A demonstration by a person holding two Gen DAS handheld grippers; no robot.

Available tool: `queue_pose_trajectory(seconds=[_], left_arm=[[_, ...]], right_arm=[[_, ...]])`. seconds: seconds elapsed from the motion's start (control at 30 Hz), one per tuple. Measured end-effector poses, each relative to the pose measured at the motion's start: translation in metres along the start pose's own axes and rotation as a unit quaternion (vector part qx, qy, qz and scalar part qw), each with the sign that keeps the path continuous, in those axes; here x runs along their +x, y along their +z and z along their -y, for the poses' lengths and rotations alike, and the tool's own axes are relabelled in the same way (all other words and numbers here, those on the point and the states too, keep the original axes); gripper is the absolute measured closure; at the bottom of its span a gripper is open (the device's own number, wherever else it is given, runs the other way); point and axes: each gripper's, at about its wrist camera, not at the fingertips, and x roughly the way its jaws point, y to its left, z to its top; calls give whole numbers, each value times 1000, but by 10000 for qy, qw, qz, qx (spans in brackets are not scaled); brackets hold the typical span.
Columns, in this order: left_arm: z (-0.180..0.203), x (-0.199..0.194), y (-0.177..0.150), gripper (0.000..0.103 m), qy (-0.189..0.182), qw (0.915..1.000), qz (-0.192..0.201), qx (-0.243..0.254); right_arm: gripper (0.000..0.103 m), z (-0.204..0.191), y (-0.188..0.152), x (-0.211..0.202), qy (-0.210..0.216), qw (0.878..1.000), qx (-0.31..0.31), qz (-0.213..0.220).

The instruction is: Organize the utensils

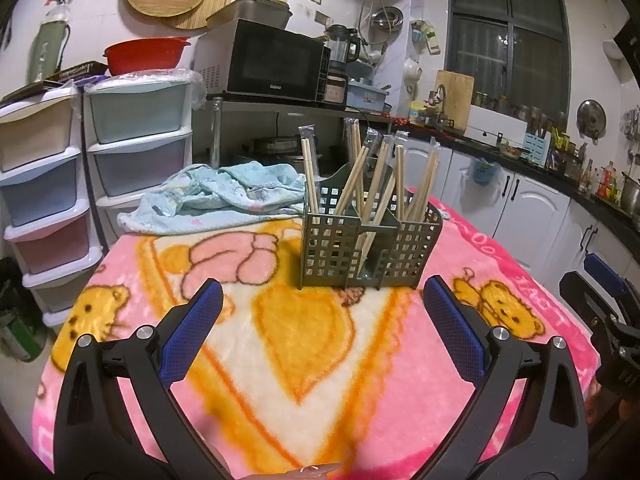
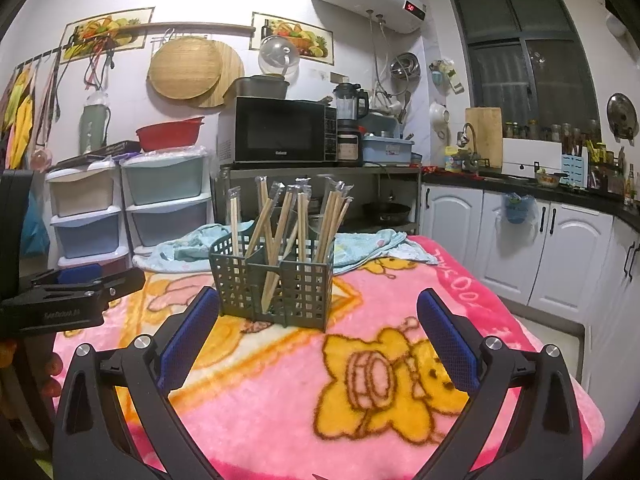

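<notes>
Green utensil caddy (image 1: 362, 240) stands at twelve o'clock beyond both spread, empty grippers, left (image 1: 322, 304) and right (image 2: 316, 314); wrapped chopsticks (image 1: 360, 176) lean inside.

Left gripper (image 1: 322, 300) hovering low, jaws spreading wide, gripping nothing, blue pads (image 1: 454, 334) facing inward. Right gripper (image 2: 316, 312) hovering level alongside, jaws likewise gaping, empty, blue pads (image 2: 186, 338) showing. Each gripper's tip poking into other's view at frame edge. Fingertips (image 2: 52, 368) of hand showing behind left gripper
</notes>
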Motion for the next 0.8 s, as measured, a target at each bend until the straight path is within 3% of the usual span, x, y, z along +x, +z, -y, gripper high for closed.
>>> queue_pose_trajectory(seconds=[0.8], left_arm=[[-1, -1, 2, 11, -4, 10000, -31, 16]], right_arm=[[7, 0, -1, 1, 25, 10000, -8, -10]])
